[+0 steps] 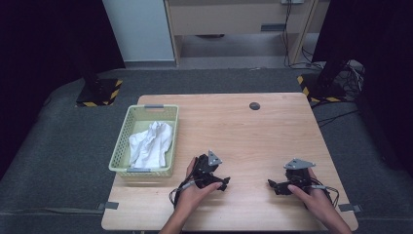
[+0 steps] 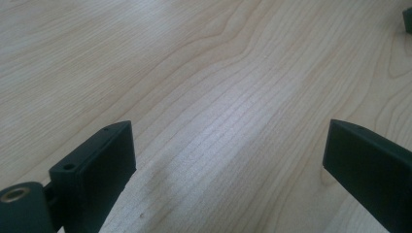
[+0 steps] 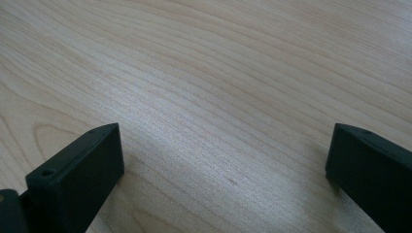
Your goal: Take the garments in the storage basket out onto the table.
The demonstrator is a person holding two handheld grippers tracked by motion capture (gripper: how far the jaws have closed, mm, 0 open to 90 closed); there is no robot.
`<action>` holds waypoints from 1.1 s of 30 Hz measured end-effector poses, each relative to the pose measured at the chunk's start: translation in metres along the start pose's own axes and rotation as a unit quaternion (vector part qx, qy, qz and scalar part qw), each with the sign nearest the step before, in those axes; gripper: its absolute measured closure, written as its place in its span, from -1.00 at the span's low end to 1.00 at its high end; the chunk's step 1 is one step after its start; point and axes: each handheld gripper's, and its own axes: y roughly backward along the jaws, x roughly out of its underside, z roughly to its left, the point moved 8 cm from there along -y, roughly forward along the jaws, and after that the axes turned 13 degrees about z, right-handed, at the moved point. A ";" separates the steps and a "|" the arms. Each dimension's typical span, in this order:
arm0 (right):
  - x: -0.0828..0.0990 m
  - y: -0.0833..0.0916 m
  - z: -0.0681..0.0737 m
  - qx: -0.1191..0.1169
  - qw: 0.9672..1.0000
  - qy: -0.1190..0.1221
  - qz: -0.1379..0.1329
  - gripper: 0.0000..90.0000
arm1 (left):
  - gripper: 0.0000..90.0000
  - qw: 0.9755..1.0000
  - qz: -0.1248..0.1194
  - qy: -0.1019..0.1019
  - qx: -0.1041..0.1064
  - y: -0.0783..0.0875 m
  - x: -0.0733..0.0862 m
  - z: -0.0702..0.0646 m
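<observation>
A pale wooden counter (image 1: 253, 131) stands on a dark grey floor, with black stands marked in yellow and black stripes behind its far corners and a light cabinet against the back wall. We hold the left claw (image 1: 225, 184) and the right claw (image 1: 271, 185) low over the near part of the counter, the two pointing toward each other with a bare stretch of wood between them. Our left hand (image 1: 195, 187) wraps the body of the left claw and our right hand (image 1: 307, 192) wraps the right one; a grey three-cornered plate sits on top of each.

In the left gripper view the left claw (image 2: 228, 155) stands wide, its two black jaws far apart with only wood grain between them. The right gripper view gives the same for the right claw (image 3: 223, 155): jaws wide, nothing held, bare counter beneath.

Behind and off to the outer side of the left claw, well apart from it, a pale green basket (image 1: 124, 141) sits near the counter's left edge. A crumpled white cloth (image 1: 151, 144) lies inside it, heaped toward the side nearer the claw. Far ahead of both claws, near the back edge, a small dark round cap (image 1: 254, 106) is set in the counter.
</observation>
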 end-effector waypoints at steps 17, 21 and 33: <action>0.000 0.000 0.000 0.004 1.000 -0.004 -0.001 -0.99 | -0.93 0.999 -0.005 -0.036 -0.012 0.017 -0.017 -0.012; 0.000 0.000 0.000 0.004 1.000 -0.004 0.000 -0.99 | -0.92 1.000 -0.009 -0.019 -0.004 0.017 -0.016 -0.006; 0.000 0.000 0.000 0.006 1.000 -0.008 0.000 -0.99 | -0.90 0.999 0.004 -0.030 -0.011 0.007 -0.018 -0.008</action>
